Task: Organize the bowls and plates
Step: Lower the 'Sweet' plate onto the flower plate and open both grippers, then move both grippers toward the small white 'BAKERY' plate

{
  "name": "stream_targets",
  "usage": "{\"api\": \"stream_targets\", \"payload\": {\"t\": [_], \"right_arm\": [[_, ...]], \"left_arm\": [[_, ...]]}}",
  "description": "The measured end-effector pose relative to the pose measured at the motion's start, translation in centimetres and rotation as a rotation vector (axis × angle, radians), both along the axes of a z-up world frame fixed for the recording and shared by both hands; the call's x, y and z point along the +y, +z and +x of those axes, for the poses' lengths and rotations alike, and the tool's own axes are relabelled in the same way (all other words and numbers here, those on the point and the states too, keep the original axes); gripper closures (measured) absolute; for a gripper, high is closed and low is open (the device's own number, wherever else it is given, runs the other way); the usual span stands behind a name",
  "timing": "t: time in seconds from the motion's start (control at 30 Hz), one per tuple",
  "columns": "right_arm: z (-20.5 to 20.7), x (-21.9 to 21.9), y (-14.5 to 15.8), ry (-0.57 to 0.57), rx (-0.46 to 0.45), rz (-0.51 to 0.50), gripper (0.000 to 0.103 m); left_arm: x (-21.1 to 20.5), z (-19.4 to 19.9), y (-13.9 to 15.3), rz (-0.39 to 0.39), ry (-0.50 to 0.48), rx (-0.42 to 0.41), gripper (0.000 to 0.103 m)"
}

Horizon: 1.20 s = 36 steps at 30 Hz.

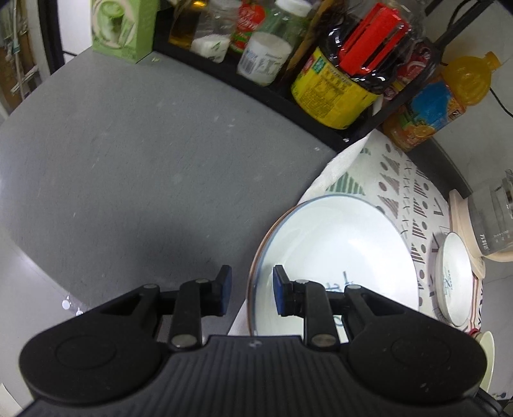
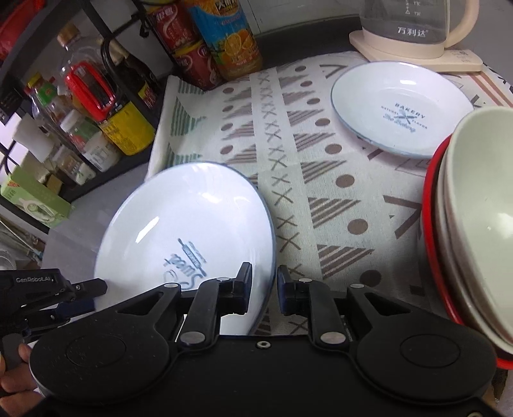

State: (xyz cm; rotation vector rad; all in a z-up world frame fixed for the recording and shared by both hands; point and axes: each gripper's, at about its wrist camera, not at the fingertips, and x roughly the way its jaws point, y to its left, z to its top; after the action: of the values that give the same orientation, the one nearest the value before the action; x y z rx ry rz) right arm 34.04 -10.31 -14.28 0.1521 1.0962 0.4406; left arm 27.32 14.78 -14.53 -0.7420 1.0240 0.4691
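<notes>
Right wrist view: right gripper jaws barely apart, straddling the big plate's near rim — not pinching. Left gripper likewise. Plate overhangs the cloth edge — could slip.

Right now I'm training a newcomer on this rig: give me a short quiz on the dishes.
1. True or false: the small plate is stacked on the big plate.
2. Whose rim do the left gripper and right gripper both straddle? A big plate, B small plate, C cup.
3. Fill in: the small plate lies beside the ___.
Key: 1 false; 2 A; 3 kettle.
</notes>
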Motion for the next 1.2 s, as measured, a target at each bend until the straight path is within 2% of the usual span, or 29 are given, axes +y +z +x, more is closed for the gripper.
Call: {"api": "stream_targets", "payload": {"t": [0.1, 0.2, 0.27, 0.43, 0.53, 0.67, 0.77, 0.93, 1.2], "right_arm": [[0.0, 0.0, 0.8, -0.008, -0.014, 0.008, 0.078], [0.3, 0.0, 1.8, -0.031, -0.031, 0.015, 0.065], [0.5, 0.0, 2.5, -0.048, -0.054, 0.015, 0.050], [1.2, 0.2, 4.1, -0.083, -0.107, 0.014, 0.039], [1.6, 0.4, 4.7, -0.107, -0.135, 0.003, 0.037], [1.9, 0.2, 5.5, -0.155, -0.157, 0.002, 0.023], [1.9, 0.2, 6.2, -0.173, -0.181, -0.012, 0.018], [2.0, -0.3, 7.2, -0.210, -0.210, -0.029, 0.005], [3.0, -1.9, 7.8, -0.257, -0.222, -0.037, 0.001]], "left_arm": [[0.3, 1.0, 0.8, -0.005, -0.036, -0.006, 0.076], [0.5, 2.2, 1.6, -0.001, -0.074, -0.025, 0.065], [0.7, 3.0, 2.1, 0.006, -0.103, -0.040, 0.057], [0.8, 5.4, 2.8, 0.009, -0.197, -0.061, 0.052], [0.8, 6.7, 2.9, 0.000, -0.248, -0.065, 0.041], [0.5, 8.2, 3.0, -0.005, -0.302, -0.064, 0.029], [0.0, 9.3, 3.1, -0.001, -0.342, -0.072, 0.021], [-1.3, 10.7, 3.2, -0.002, -0.393, -0.076, 0.020], [-3.5, 12.1, 3.5, -0.003, -0.420, -0.076, 0.019]]}}
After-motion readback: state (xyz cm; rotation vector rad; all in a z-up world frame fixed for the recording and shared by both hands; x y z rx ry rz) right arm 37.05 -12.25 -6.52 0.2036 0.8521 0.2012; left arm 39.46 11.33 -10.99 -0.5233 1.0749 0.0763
